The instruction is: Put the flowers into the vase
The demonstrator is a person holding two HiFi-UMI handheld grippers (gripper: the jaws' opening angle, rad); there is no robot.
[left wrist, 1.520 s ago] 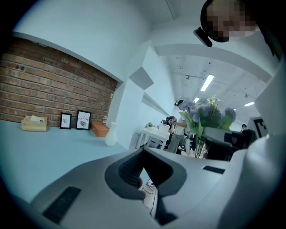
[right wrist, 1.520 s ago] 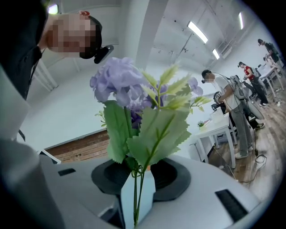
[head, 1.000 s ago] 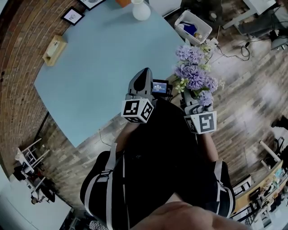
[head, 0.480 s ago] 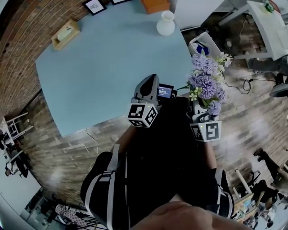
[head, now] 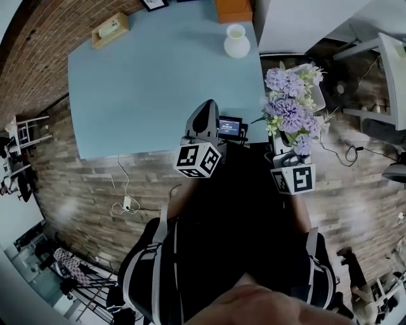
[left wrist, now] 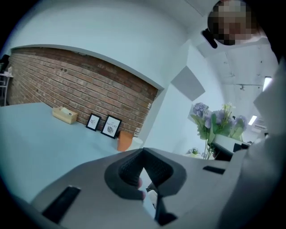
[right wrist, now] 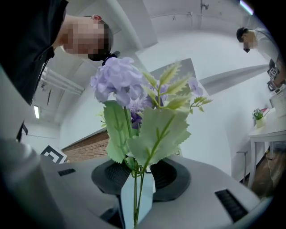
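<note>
Both grippers have swung round with the person since a second ago, and in the head view the vase (head: pixel 236 41) has slid from the top edge down toward the flowers (head: pixel 288 109).

From the head view, the vase stands upright near the far right corner of the pale blue table (head: pixel 139 95), just beside an orange box (head: pixel 233 9). A wooden box (head: pixel 109 30) lies at the far left corner. The left gripper (head: pixel 206 109) hangs over the near edge of the table, well apart from the vase. The right gripper (head: pixel 283 145) is held off the table's right side, over the plank floor (head: pixel 355 190). It carries the flowers, whose purple heads rise past the table's corner, not yet in the vase.

Looking along the left gripper, its two dark pads meet at their tips with nothing between them. Beyond them lies the table, backed by a brick wall (left wrist: pixel 80 85). Two picture frames (left wrist: pixel 103 124) lean against that wall, with the orange box beside them. The flowers show at the right, clear of this gripper.

Looking along the right gripper, its jaws are clamped on the thin green stems low down. The leaves and purple heads stand upright above the pads. A second person (right wrist: pixel 257 42) stands at the far right, near a white side table (right wrist: pixel 268 133).
</note>
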